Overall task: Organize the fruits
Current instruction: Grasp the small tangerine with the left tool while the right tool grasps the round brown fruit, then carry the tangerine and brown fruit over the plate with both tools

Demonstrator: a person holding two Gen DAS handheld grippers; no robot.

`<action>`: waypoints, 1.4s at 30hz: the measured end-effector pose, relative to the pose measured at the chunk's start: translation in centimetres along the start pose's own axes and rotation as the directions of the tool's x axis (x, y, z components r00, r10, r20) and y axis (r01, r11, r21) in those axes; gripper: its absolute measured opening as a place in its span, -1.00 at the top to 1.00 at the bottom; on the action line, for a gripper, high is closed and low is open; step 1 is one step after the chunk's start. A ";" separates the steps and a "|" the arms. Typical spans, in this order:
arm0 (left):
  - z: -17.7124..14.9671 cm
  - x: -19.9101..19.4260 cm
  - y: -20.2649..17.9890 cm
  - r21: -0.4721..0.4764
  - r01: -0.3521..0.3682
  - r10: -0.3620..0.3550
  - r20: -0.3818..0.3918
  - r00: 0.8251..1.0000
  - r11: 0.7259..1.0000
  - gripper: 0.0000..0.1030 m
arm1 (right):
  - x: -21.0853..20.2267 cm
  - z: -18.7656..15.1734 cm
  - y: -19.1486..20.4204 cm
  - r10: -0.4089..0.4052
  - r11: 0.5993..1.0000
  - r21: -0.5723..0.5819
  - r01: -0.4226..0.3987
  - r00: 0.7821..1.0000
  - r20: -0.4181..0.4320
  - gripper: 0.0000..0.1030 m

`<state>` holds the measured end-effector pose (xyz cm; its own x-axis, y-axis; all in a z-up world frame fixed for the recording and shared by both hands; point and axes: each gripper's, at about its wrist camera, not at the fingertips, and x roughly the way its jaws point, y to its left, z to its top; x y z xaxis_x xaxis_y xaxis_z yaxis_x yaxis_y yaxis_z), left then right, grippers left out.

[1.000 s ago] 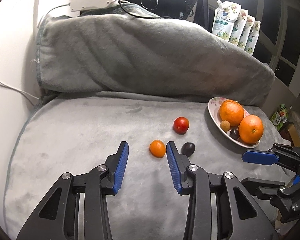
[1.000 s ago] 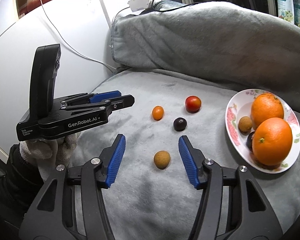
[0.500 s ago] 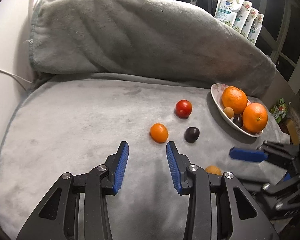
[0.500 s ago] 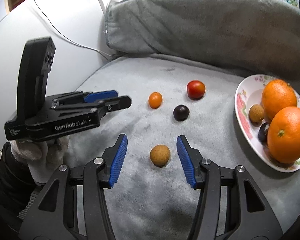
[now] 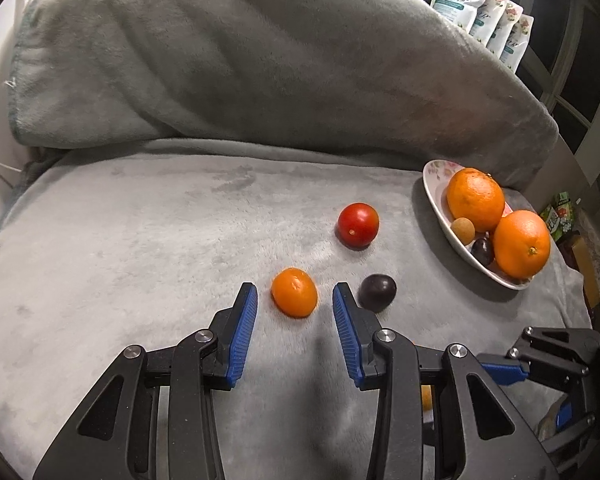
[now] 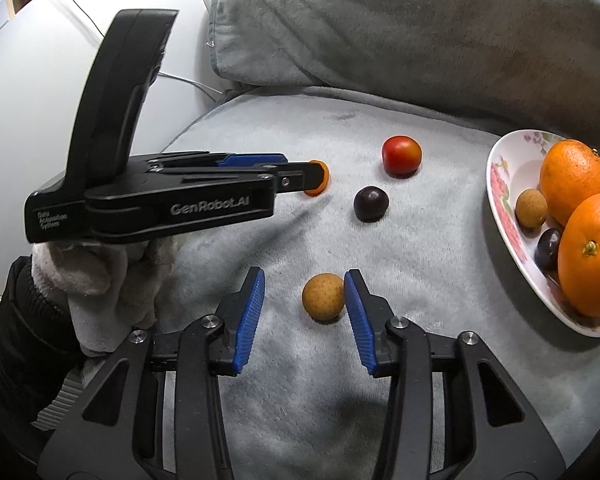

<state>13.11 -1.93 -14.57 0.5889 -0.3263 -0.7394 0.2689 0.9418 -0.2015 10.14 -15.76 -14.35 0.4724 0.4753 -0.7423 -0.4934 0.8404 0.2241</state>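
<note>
My left gripper [image 5: 294,304] is open, its fingers on either side of a small orange fruit [image 5: 294,291] lying on the grey blanket. A dark plum [image 5: 377,291] lies just right of it and a red tomato [image 5: 357,225] beyond. My right gripper [image 6: 305,294] is open around a tan longan [image 6: 323,297], whose right side touches the right finger. The floral plate [image 6: 500,184] at the right holds two oranges [image 6: 572,176], a longan and a plum. The left gripper [image 6: 300,172] also shows in the right wrist view.
A grey blanket [image 5: 140,220] covers the surface and rises over a bulky hump [image 5: 260,60] at the back. Several refill pouches [image 5: 480,12] stand behind at the right. A white wall with a cable [image 6: 188,80] is at the left.
Both grippers have moved forward and down. The small orange fruit now sits between my left fingers, and the tan longan between my right fingers. Both stayed open.
</note>
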 end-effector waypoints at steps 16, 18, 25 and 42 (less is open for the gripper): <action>0.6 2.0 0.4 -0.007 -0.019 0.018 -0.041 0.999 1.000 0.50 | 1.7 -0.1 -0.6 -0.013 1.000 0.001 0.013 1.000 -0.028 0.43; 0.6 1.9 0.3 -0.011 -0.024 0.024 -0.032 0.999 1.000 0.54 | 1.8 -0.1 -0.8 -0.011 1.000 0.011 0.011 1.000 -0.026 0.49; 0.6 1.1 0.1 -0.014 -0.049 0.049 0.000 0.999 0.999 0.55 | 0.8 -0.5 -1.0 -0.009 1.000 0.025 0.009 1.000 0.004 0.49; 1.8 -3.8 -3.7 0.025 0.007 -0.011 0.141 0.990 1.000 0.56 | -6.4 -1.0 -2.8 -0.038 0.998 0.061 0.029 0.988 0.148 0.49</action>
<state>11.25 -4.31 -9.86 0.6877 -0.3445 -0.6390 0.2922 0.9372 -0.1907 7.81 -21.42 -10.86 0.5933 0.4764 -0.6489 -0.4342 0.8682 0.2403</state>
